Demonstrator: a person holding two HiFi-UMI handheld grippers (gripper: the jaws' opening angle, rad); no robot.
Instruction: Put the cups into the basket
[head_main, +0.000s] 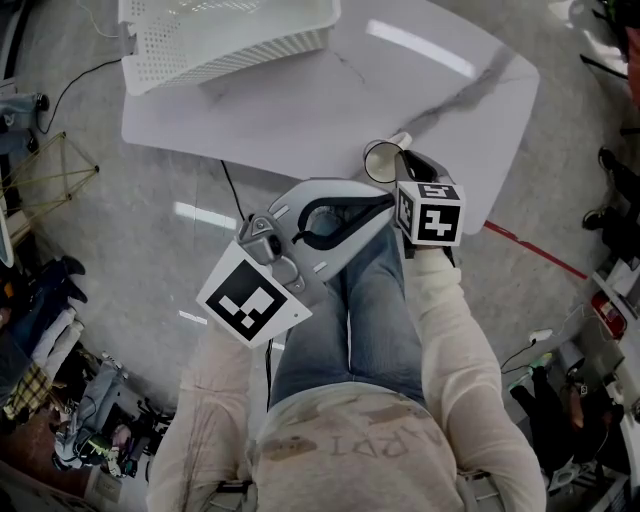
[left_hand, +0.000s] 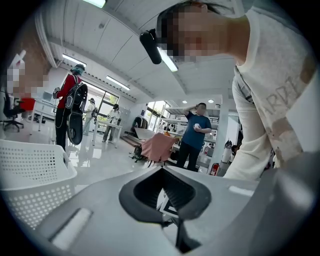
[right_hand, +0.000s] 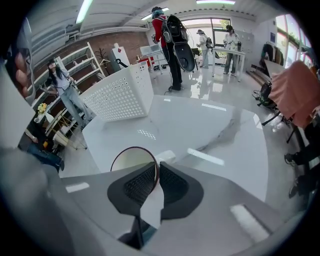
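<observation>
A pale cup with a dark rim is held over the near edge of the white marble table. My right gripper is shut on its rim. In the right gripper view the cup sits left of the jaws, and my right gripper pinches its wall between the ribbed pads. The white perforated basket stands at the table's far left; it also shows in the right gripper view. My left gripper hangs over my lap, tips together and nothing in them. It points up past the basket.
The table stretches ahead and to the right of the cup. A black cable runs on the floor under the near edge, and a red floor line lies to the right. Clutter lines the left side. Several people stand farther off.
</observation>
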